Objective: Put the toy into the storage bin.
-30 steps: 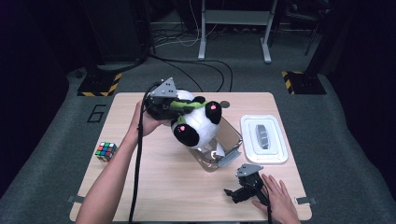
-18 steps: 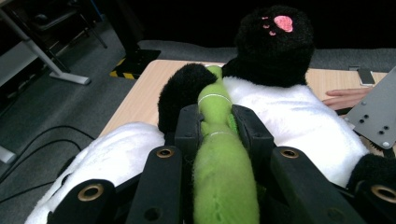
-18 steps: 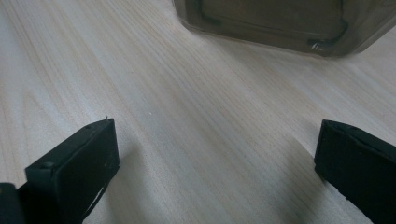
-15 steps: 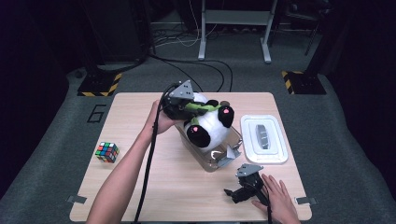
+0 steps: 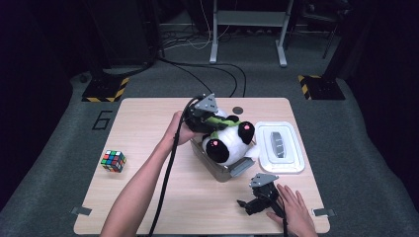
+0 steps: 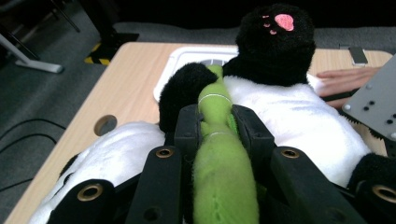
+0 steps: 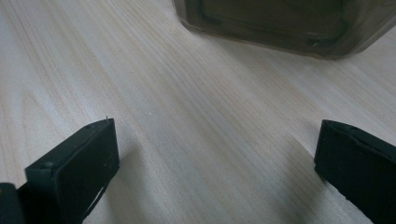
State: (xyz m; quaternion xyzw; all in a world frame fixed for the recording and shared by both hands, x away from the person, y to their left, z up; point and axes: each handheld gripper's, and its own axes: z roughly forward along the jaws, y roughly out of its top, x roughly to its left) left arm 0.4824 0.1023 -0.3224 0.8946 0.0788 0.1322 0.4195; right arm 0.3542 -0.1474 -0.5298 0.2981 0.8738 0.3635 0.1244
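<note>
We count two hand-held grippers. The left hand-held gripper (image 6: 215, 135), seen also in the high view (image 5: 207, 114), has its two black jaws clamped on one green plush strip (image 6: 219, 154) that belongs to one black-and-white plush panda toy (image 5: 228, 140). In the left gripper view the strip runs up between the jaws toward the panda's black limb and white belly (image 6: 299, 112).

The panda lies partly inside one clear plastic rectangular container (image 5: 232, 170) near the middle of the light wooden surface (image 5: 148, 187), its body rising above the container's rim.

The right hand-held gripper (image 5: 254, 200) rests on the surface near the front edge, just beside one flat open hand (image 5: 295, 210). In the right gripper view its two jaws stand wide apart with nothing between them (image 7: 217, 154), bare wood beneath and the container's wall (image 7: 280, 28) ahead.

Further out we list one white rectangular lid (image 5: 280, 147) just to the right of the container, and one multicoloured puzzle cube (image 5: 113, 160) well apart at the left of the surface. One round hole (image 5: 238, 109) sits near the far edge.
</note>
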